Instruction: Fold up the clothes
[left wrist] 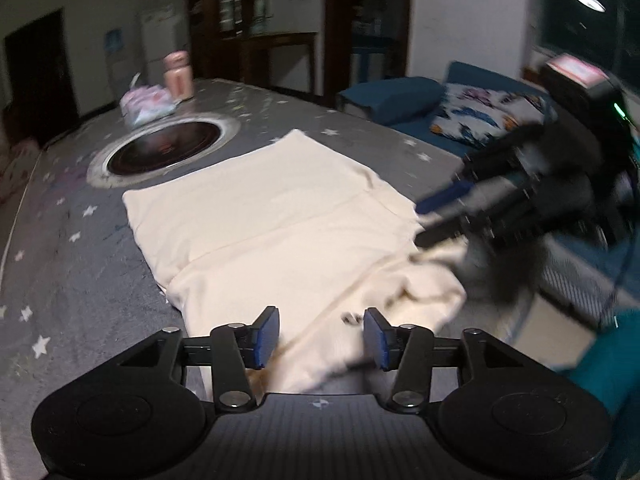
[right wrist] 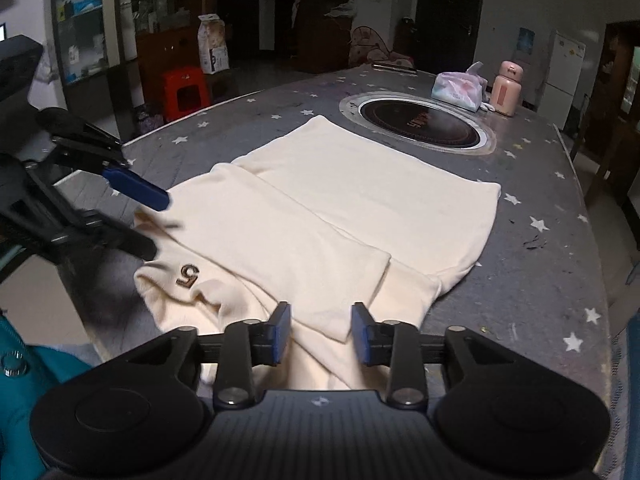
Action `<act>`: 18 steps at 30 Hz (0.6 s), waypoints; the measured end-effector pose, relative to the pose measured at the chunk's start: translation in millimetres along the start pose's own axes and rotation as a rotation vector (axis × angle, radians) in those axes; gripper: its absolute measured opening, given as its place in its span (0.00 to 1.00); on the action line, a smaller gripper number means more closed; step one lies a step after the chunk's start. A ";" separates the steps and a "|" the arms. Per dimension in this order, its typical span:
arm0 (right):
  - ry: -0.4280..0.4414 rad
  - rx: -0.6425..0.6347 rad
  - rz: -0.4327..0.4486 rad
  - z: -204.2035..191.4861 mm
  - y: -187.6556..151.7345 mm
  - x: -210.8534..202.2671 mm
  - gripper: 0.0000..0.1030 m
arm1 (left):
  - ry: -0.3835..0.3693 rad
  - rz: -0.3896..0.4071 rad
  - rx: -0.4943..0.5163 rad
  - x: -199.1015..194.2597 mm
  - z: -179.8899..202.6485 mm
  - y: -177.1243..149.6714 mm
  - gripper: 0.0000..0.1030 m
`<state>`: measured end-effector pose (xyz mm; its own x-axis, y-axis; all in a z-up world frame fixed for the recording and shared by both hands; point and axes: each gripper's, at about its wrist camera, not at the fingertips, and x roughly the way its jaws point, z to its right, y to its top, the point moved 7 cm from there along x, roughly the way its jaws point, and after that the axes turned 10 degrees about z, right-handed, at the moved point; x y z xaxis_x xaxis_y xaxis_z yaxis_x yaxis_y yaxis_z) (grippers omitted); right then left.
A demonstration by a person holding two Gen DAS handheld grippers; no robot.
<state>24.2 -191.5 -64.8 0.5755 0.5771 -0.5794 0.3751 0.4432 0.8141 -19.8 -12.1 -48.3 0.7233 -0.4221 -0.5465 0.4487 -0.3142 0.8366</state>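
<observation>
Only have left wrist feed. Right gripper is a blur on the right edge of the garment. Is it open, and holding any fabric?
Observer: The right gripper is open; its pads sit apart over the near edge of the cream garment, with no fabric pinched.
Operator: Any marking on the garment? I see only dark smudges near my pads.
Observer: Yes, a dark embroidered "5" on the near-left part, clear in the right wrist view.
Operator: How does my left gripper look from there?
Observer: The left gripper comes in from the left at the garment's left edge, jaws apart, one blue pad raised above the cloth.
</observation>
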 end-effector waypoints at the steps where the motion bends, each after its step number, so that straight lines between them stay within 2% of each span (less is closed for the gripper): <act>1: 0.000 -0.011 -0.004 -0.4 -0.7 -2.7 0.35 | -0.004 0.001 0.027 -3.3 3.6 -2.9 0.51; 9: 0.004 -0.105 -0.052 -6.3 -15.3 -20.7 0.48 | 0.010 0.023 0.225 13.2 27.6 -21.4 0.49; 11: 0.005 -0.150 -0.068 -9.7 -21.8 -25.3 0.51 | 0.011 0.030 0.240 16.5 29.2 -22.9 0.28; 13: 0.007 -0.201 -0.073 -14.0 -26.7 -29.3 0.55 | 0.012 0.041 0.229 18.2 27.3 -21.1 0.17; 14: 0.008 -0.222 -0.073 -16.1 -29.0 -30.9 0.56 | 0.014 0.050 0.204 17.9 23.5 -17.5 0.13; 18: 0.021 -0.265 -0.042 -23.4 -31.2 -29.9 0.60 | 0.020 0.088 0.115 17.2 8.0 -0.5 0.10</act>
<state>-21.7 -206.5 -73.8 0.5470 0.5674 -0.6155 0.1932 0.6298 0.7524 -11.8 -26.0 -58.3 0.7680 -0.4353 -0.4697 0.3210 -0.3730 0.8705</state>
